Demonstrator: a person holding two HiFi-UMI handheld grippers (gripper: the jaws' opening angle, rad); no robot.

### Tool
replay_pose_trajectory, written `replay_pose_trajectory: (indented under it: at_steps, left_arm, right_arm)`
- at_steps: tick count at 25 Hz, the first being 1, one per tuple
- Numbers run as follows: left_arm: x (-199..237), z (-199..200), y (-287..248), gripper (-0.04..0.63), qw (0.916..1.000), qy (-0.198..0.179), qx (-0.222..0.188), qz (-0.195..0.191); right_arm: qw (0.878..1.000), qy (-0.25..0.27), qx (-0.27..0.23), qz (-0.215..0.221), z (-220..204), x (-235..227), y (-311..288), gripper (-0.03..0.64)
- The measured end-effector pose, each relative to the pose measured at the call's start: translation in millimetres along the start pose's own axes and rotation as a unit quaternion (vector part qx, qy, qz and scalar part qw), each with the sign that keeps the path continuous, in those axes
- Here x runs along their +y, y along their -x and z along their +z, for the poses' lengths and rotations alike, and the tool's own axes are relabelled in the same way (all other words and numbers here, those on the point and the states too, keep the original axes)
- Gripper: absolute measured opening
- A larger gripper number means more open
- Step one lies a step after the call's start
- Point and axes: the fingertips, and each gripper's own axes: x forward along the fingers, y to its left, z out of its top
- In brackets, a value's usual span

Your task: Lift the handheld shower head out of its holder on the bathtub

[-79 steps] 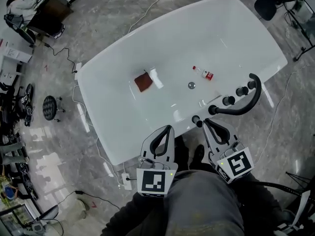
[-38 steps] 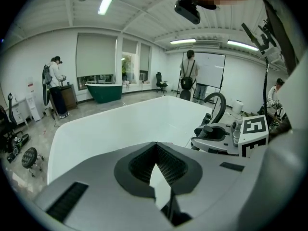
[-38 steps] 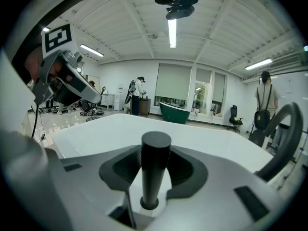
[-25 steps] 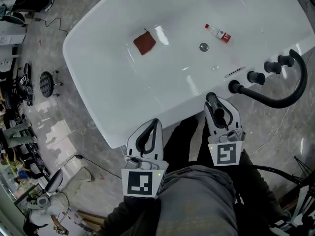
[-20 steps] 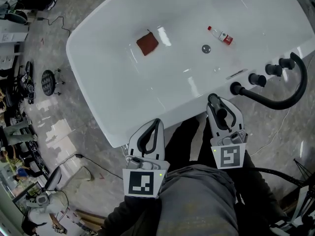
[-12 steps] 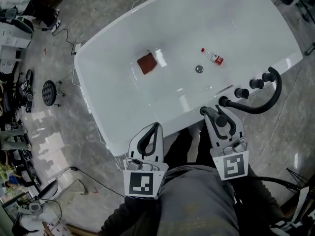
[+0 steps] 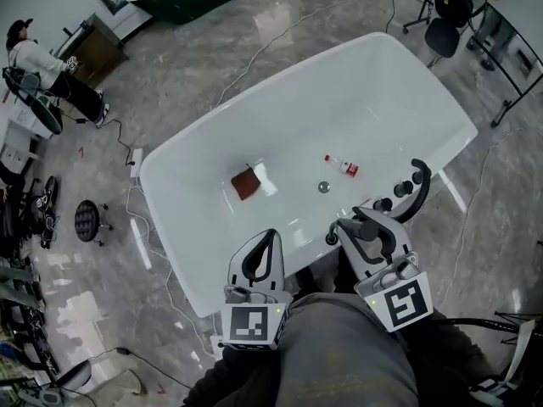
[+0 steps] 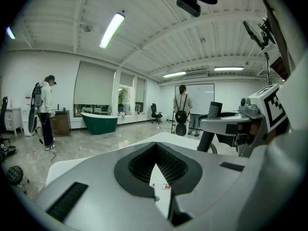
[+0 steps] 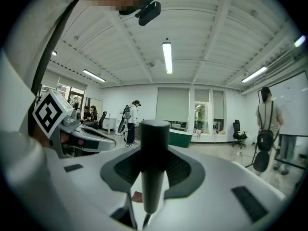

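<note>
Where the shower head (image 9: 154, 162) is: between the fingers of the right gripper (image 7: 369, 227), over the near rim of the white bathtub (image 7: 382, 91).
Long axis: in the right gripper view it stands upright, crosswise to the fingers.
Which way it points: the blunt flat end is up, above the fingers. The narrow end is down, below them, where a thin hose leaves it.
Right fingers: clamped on the dark handle, one pad on each side, below its flat top.
Left gripper (image 7: 269, 237): its fingertips are pressed together with nothing between them. It sits to the left of the right gripper, just short of the tub's near rim.
Beyond the right fingertips: black knobs (image 7: 383, 203) and the curved black spout (image 7: 422, 189) on the tub's rim, near the held handle.
Inside the tub, farther beyond both sets of fingertips: a brown cloth (image 7: 246, 183), a small bottle (image 7: 344, 166) and the drain (image 7: 323, 187), each apart from the others.
</note>
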Motion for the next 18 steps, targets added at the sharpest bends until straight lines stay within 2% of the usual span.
replay_pose_trajectory:
  at_steps: [5,18]
  left_arm:
    - [-10.6,8.8,-7.3,0.003,0.9998,-0.008,-0.003,-0.015]
    - [-15.5,15.1,-3.9,0.003,0.9998,-0.012,0.002,-0.017]
  right_arm:
    - [1.0,-0.006,-0.001,0.0,-2.4,-0.6,-2.1,0.129]
    - [1.0,-0.012,0.005,0.0,0.7,-4.5,1.3,0.129]
